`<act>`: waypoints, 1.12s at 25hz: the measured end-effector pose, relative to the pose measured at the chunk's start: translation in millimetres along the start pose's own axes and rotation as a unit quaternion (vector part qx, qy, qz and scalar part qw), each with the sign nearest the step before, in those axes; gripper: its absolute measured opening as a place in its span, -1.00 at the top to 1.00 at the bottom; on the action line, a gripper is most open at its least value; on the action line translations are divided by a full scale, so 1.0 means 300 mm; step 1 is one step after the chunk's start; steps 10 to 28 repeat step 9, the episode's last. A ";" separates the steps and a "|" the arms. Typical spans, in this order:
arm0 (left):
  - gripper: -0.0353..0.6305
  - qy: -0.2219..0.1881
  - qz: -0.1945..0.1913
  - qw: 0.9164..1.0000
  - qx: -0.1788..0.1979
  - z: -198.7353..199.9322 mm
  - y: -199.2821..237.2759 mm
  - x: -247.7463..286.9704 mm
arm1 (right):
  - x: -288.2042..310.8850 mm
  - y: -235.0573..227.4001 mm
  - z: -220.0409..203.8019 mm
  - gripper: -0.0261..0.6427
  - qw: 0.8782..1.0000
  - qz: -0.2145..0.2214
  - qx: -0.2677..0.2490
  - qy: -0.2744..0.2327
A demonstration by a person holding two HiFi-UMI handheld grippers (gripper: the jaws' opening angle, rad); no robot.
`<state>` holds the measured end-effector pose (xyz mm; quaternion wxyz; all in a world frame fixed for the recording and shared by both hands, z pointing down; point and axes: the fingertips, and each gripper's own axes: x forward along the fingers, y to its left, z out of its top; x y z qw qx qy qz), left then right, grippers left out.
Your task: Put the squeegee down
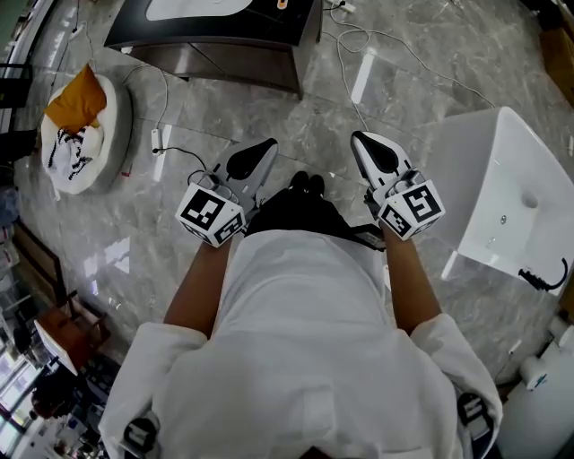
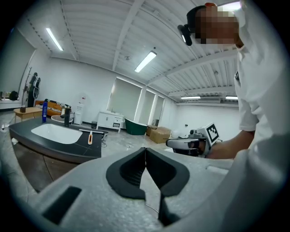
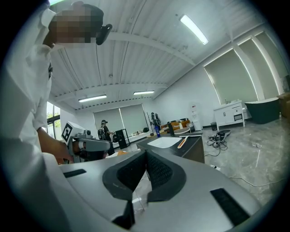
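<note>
Head view — grey marble floor (image 1: 269,108) | dark sink counter (image 1: 215,36) | left tongs (image 1: 258,152), right tongs (image 1: 369,145) pressed together

I seem to be in a bathroom-fittings showroom or test hall: polished marble floor (image 1: 404,99), freestanding vanity (image 2: 86,149) with sink (image 2: 56,133), green tub (image 2: 136,127), loose cables (image 1: 354,40), strip lights (image 2: 145,61) overhead.

Counter (image 1: 269,27) cut by top edge, orange tool (image 2: 89,138) too small to tell

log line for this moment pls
left gripper: shut, empty | right gripper: shut, empty | squeegee: lying on counter beside sink | both grippers well clear of it
</note>
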<state>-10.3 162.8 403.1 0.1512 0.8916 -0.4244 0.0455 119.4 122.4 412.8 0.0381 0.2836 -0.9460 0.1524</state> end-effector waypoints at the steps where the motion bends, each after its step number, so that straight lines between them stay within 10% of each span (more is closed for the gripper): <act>1: 0.84 -0.001 0.000 1.000 0.000 0.001 0.008 -0.003 | 0.004 0.005 0.008 0.88 1.000 -0.001 -0.004 -0.003; 28: 0.84 -0.017 -0.013 1.000 0.002 0.040 -0.026 0.034 | -0.051 0.006 0.020 0.88 1.000 -0.010 -0.007 -0.008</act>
